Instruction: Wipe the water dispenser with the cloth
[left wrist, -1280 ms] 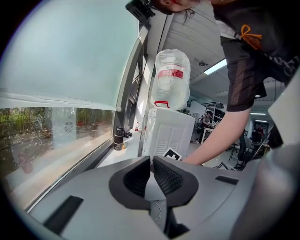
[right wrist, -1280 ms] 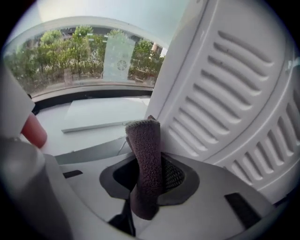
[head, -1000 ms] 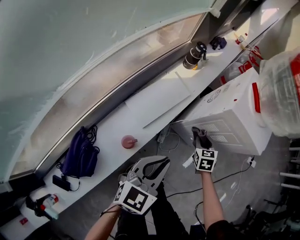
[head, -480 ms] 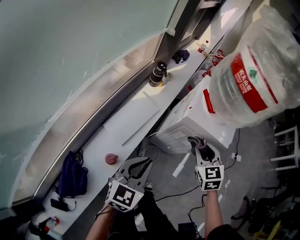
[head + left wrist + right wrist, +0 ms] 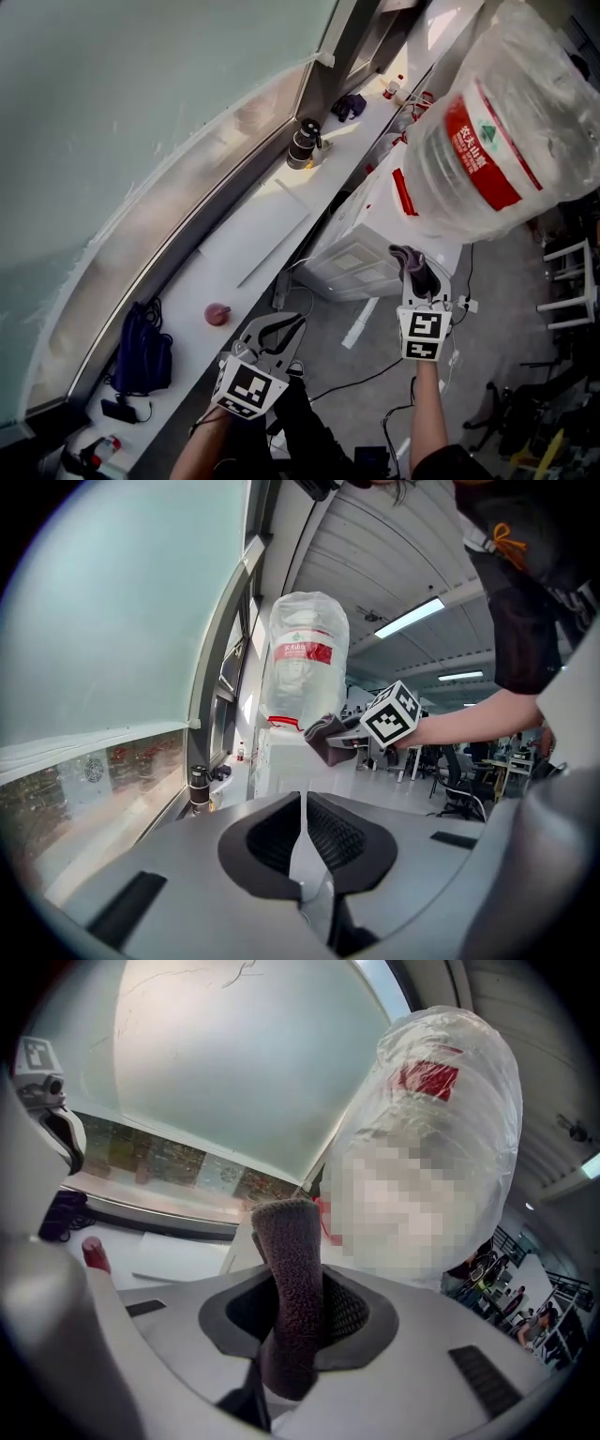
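Note:
The white water dispenser [image 5: 361, 262] stands beside the window ledge with a big clear bottle [image 5: 497, 112], red-labelled, upside down on top. My right gripper [image 5: 418, 277] is shut on a dark brown cloth [image 5: 411, 260], held at the dispenser's front just below the bottle. In the right gripper view the cloth [image 5: 292, 1283] sticks up between the jaws, with the bottle [image 5: 441, 1129] close ahead. My left gripper [image 5: 296, 325] hangs lower left, jaws together and holding nothing. The left gripper [image 5: 303, 803] looks at the bottle [image 5: 305, 658] and the cloth [image 5: 323, 735].
A long white ledge [image 5: 234, 253] runs under the window, carrying a dark flask [image 5: 302, 142], a pink object [image 5: 217, 313] and a purple bag [image 5: 145, 352]. Cables [image 5: 375, 375] trail over the grey floor. A white stool [image 5: 572, 281] stands to the right.
The head view has swung so the bottle fills the upper right. My right gripper with the cloth has moved up along the dispenser's front. The left gripper has hardly shifted.

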Tool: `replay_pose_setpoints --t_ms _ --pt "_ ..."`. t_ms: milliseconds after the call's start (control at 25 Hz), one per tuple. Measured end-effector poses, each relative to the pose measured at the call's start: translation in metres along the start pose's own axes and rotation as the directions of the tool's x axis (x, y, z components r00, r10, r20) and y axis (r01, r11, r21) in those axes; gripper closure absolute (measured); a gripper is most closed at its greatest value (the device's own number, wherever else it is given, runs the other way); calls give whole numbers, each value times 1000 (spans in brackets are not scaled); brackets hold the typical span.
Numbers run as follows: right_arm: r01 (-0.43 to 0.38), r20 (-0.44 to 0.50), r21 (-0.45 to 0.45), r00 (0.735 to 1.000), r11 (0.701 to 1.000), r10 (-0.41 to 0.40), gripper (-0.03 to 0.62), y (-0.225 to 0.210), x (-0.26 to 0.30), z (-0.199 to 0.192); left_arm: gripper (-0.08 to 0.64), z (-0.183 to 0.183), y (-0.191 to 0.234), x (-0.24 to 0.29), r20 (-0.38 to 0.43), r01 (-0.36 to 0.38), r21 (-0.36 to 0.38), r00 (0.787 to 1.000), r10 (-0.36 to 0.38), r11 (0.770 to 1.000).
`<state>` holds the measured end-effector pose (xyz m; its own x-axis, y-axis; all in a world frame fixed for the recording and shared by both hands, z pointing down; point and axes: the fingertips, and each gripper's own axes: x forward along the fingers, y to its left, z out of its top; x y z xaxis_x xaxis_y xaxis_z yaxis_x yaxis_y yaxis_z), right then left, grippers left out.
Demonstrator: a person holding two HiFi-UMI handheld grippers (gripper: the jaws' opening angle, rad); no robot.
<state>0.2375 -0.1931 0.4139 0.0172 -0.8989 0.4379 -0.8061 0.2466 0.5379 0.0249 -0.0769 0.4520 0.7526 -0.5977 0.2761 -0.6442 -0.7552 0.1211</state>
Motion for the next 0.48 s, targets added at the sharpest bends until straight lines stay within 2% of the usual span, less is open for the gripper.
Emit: replay_pose_setpoints --t_ms 120,320,480 --pt "13 -16 -4 1000 1000 -13 482 7 12 -12 531 -9 -3 1 -10 2 -3 1000 -2 1000" --pt "-25 -74 2 997 1000 25 482 33 27 -45 530 -20 -6 1 -23 -1 -25 1000 1 1000" --pt "-19 -136 77 990 997 29 483 43 45 -84 531 -30 -5 3 -29 -11 -37 1000 10 999"
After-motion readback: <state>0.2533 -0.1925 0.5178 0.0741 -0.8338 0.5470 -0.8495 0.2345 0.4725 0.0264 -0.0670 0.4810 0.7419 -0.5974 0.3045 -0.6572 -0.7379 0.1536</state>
